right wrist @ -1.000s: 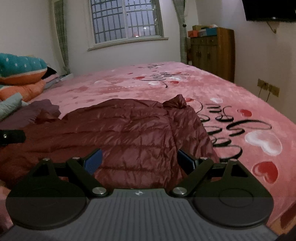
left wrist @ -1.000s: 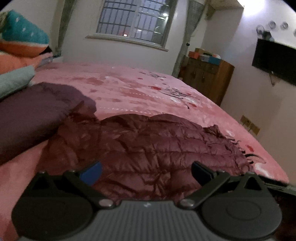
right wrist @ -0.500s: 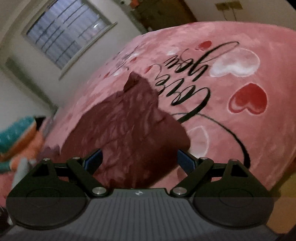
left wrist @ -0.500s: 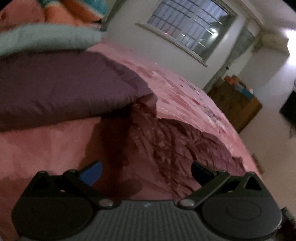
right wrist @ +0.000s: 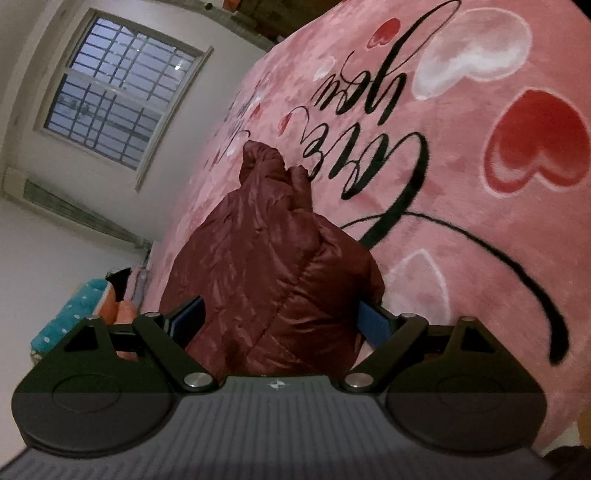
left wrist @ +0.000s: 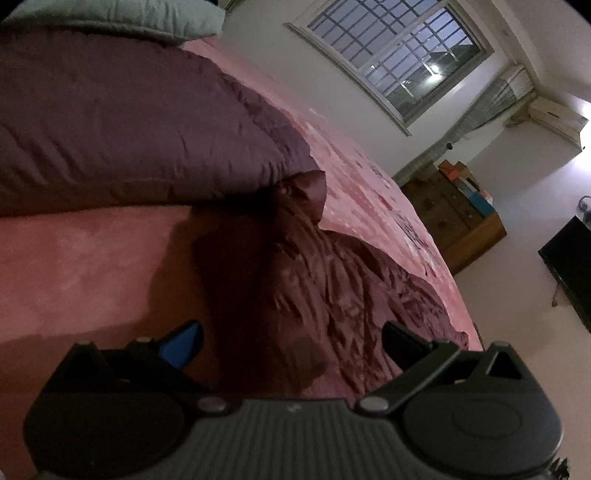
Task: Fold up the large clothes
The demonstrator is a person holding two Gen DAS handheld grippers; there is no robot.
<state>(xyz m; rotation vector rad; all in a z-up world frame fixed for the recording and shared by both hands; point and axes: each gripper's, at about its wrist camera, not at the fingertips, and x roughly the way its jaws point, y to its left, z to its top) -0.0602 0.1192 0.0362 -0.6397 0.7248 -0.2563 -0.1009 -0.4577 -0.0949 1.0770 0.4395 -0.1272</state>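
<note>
A dark red quilted down jacket point(left wrist: 317, 295) lies spread on a pink bed blanket point(left wrist: 81, 266). In the left wrist view my left gripper point(left wrist: 291, 339) is open and tilted, its fingers straddling the jacket's near edge close above the fabric. In the right wrist view the same jacket point(right wrist: 273, 266) bulges up between the fingers of my right gripper point(right wrist: 280, 321), which is open and rolled sideways at the jacket's other end. Whether either gripper touches the cloth is not clear.
A folded purple quilt point(left wrist: 122, 118) with a grey-green cushion point(left wrist: 122, 14) on top lies just left of the jacket. Teal and orange pillows point(right wrist: 77, 314) sit at the bed's head. A wooden cabinet point(left wrist: 458, 221) and wall television point(left wrist: 570, 266) stand beyond the bed. The blanket point(right wrist: 461, 155) carries hearts and black script.
Both grippers have dropped closer to the jacket's two ends and rolled sideways, the left one clockwise toward the quilt side, the right one toward the heart-printed side. Both stay open.
</note>
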